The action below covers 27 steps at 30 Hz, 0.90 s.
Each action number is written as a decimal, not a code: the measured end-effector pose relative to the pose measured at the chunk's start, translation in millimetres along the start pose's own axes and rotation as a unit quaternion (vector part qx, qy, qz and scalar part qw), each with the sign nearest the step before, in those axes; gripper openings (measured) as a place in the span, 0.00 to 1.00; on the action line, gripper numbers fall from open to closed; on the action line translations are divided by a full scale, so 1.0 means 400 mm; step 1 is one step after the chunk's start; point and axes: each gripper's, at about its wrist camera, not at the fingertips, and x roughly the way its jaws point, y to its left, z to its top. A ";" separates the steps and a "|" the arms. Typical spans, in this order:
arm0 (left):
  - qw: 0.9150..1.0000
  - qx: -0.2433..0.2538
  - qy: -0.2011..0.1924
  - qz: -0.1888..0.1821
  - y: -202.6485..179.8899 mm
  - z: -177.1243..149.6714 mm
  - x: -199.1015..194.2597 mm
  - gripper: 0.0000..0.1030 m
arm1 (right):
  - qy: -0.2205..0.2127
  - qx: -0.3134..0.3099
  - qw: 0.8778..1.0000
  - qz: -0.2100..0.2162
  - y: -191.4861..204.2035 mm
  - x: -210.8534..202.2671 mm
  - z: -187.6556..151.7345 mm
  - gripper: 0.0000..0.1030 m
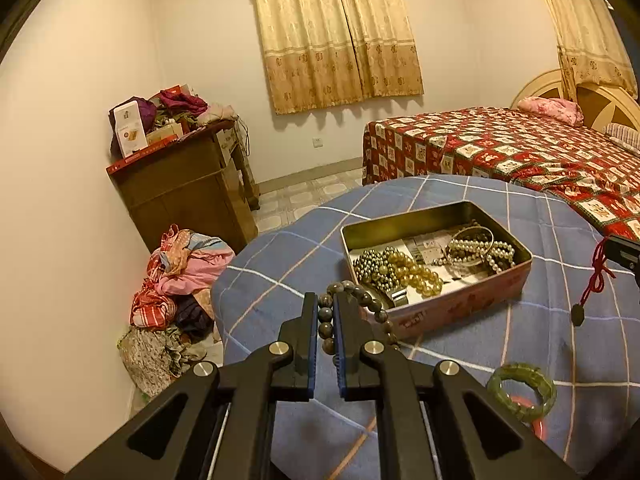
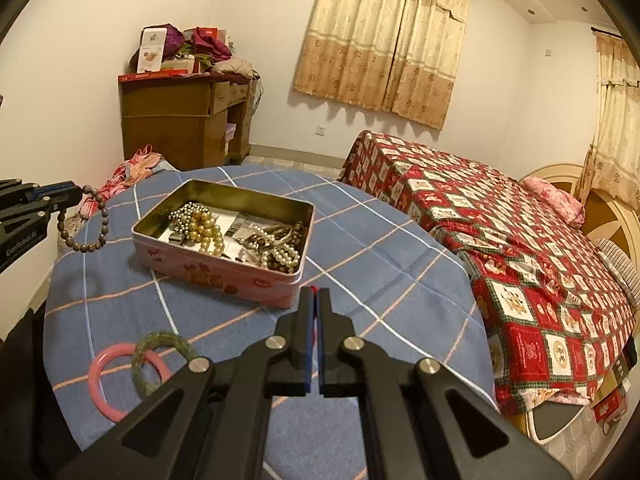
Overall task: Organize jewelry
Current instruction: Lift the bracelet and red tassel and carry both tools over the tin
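Note:
An open pink tin box [image 1: 456, 308] [image 2: 224, 276] on the blue checked table holds pearl and gold bead strands and bangles. My left gripper [image 1: 328, 300] is shut on a dark grey bead bracelet [image 1: 372, 304], held above the table just left of the tin; the bracelet also hangs in the right wrist view [image 2: 86, 226]. My right gripper [image 2: 316, 296] is shut on a red cord necklace [image 1: 594, 280] with a dark pendant [image 1: 577, 314], held in front of the tin. A green bangle [image 1: 522, 390] [image 2: 160, 360] and a pink bangle [image 2: 120, 376] lie on the table.
The round table [image 2: 380, 248] has a blue checked cloth. A bed with a red patterned cover [image 2: 520, 248] stands to the right. A brown cabinet [image 1: 188, 192] with clutter and a pile of clothes [image 1: 180, 280] are on the left by the wall.

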 end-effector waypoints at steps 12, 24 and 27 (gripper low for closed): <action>1.000 0.015 -0.020 -0.005 -0.023 0.085 0.020 0.06 | -0.024 -0.005 1.000 -0.007 -0.015 0.015 0.087 0.02; 0.999 0.031 -0.022 -0.004 -0.040 0.138 0.072 0.06 | -0.038 -0.020 0.999 -0.003 -0.001 0.035 0.154 0.02; 0.999 0.034 -0.020 -0.002 -0.042 0.147 0.085 0.06 | -0.038 -0.022 0.999 -0.001 0.005 0.042 0.166 0.02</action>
